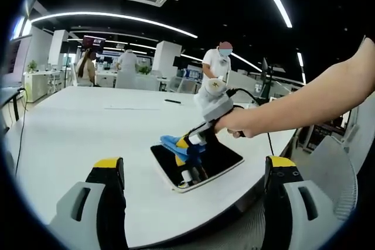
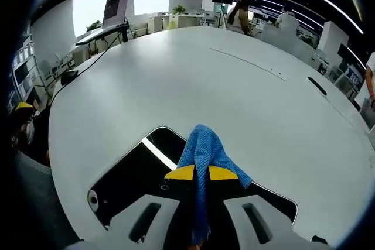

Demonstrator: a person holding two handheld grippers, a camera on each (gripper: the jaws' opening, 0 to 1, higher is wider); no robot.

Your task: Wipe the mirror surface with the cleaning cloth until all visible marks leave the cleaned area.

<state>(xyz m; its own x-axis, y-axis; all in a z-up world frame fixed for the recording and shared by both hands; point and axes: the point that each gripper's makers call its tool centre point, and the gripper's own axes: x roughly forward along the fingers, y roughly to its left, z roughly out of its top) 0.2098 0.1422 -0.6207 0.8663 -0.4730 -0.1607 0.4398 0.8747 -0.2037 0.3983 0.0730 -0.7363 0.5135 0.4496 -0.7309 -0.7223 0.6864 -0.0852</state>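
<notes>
Pinching a soft blue cleaning cloth (image 2: 205, 150) between its closed yellow-tipped jaws, the right gripper (image 2: 200, 173) presses it onto the mirror (image 2: 137, 171), a flat white-framed rectangle lying near the edge of the white table (image 2: 234, 86). The cloth looks light and limp, best taken by a bunched fold; the glass seems slippery and fragile, unclamped. The left gripper (image 1: 193, 171) hangs spread open, empty, well apart. No readable writing.
</notes>
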